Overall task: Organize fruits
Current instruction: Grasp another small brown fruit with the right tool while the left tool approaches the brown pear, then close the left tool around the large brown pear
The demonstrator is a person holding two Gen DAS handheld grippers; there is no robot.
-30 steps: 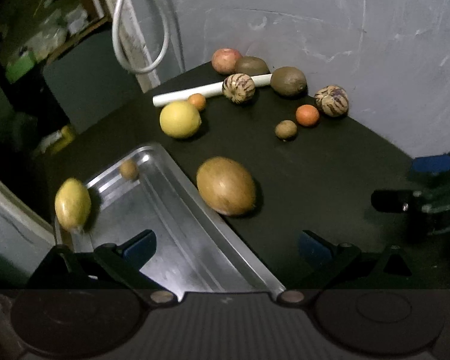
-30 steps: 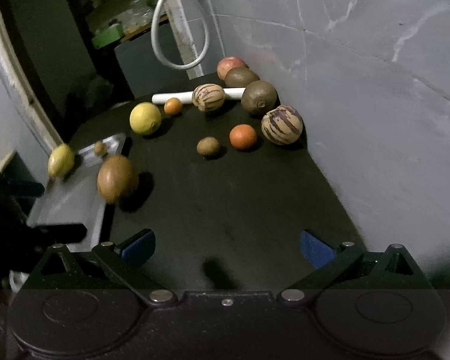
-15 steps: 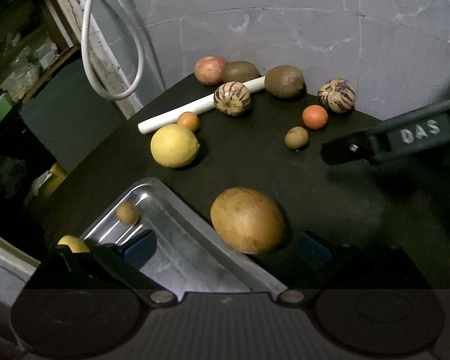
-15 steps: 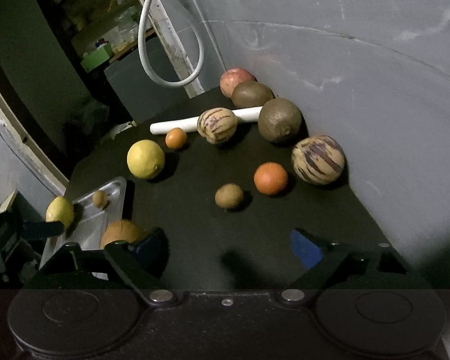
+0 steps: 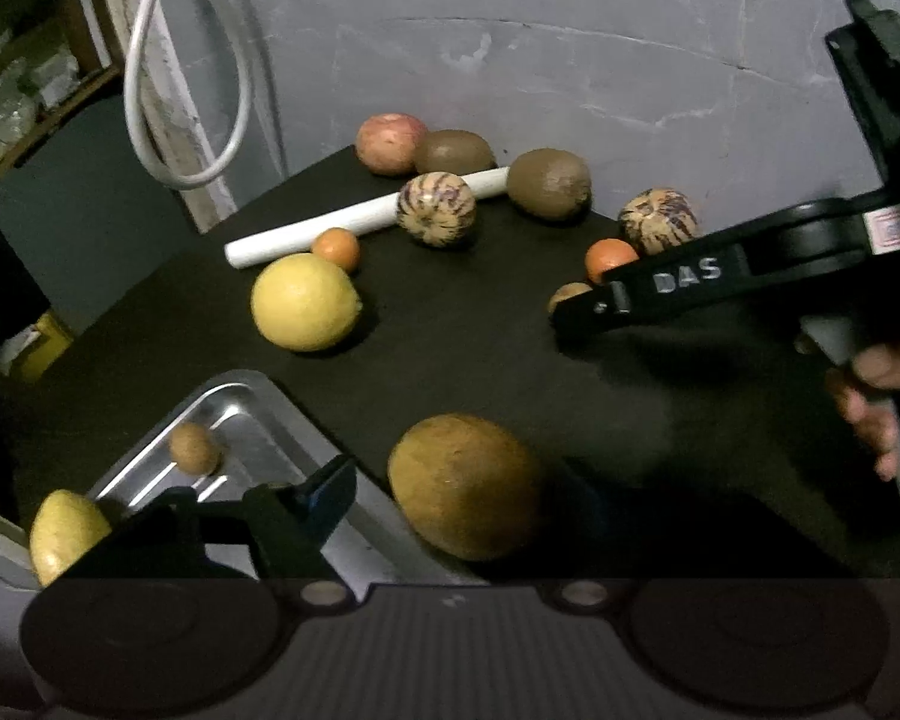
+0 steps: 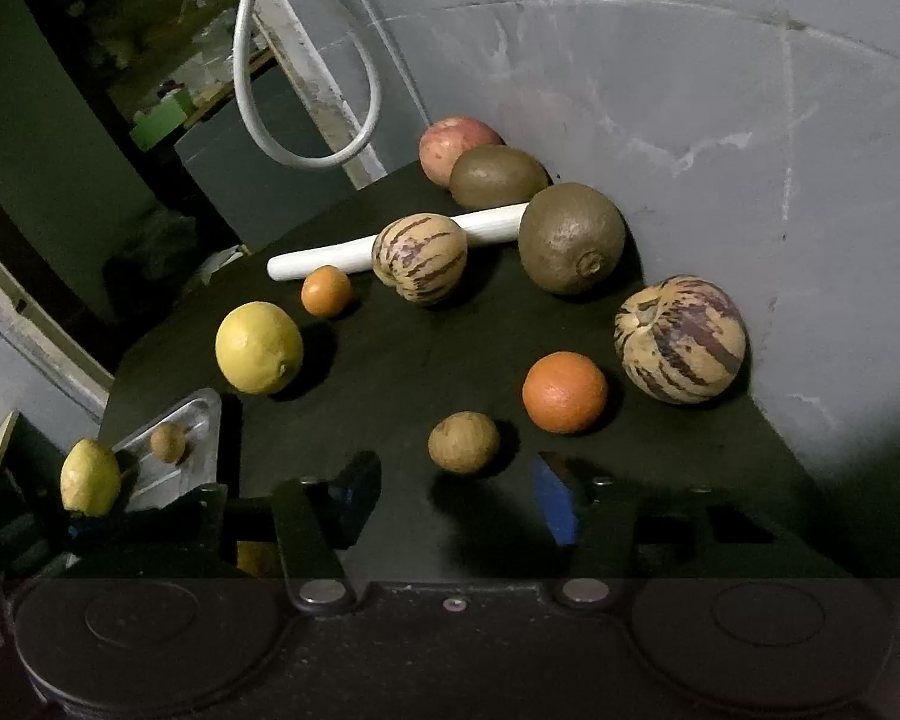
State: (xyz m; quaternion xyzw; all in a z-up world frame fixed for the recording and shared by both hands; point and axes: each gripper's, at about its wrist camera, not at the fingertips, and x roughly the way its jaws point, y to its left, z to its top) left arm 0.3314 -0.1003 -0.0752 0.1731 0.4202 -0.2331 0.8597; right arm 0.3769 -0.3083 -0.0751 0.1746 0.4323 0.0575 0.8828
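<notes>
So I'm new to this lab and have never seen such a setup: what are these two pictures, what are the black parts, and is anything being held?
No robot here: a person holds a two-finger gripper in each hand, each with its own camera. The left gripper is closing around the big brown oval fruit, not visibly pressing it yet. The right gripper is closing just short of the small tan round fruit; a hand carries it. The dark tabletop holds other fruit; the shiny metal tray holds one small brown fruit.

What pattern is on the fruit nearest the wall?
Tan with dark purple stripes, on the striped fruit; clearest in the right wrist view.
</notes>
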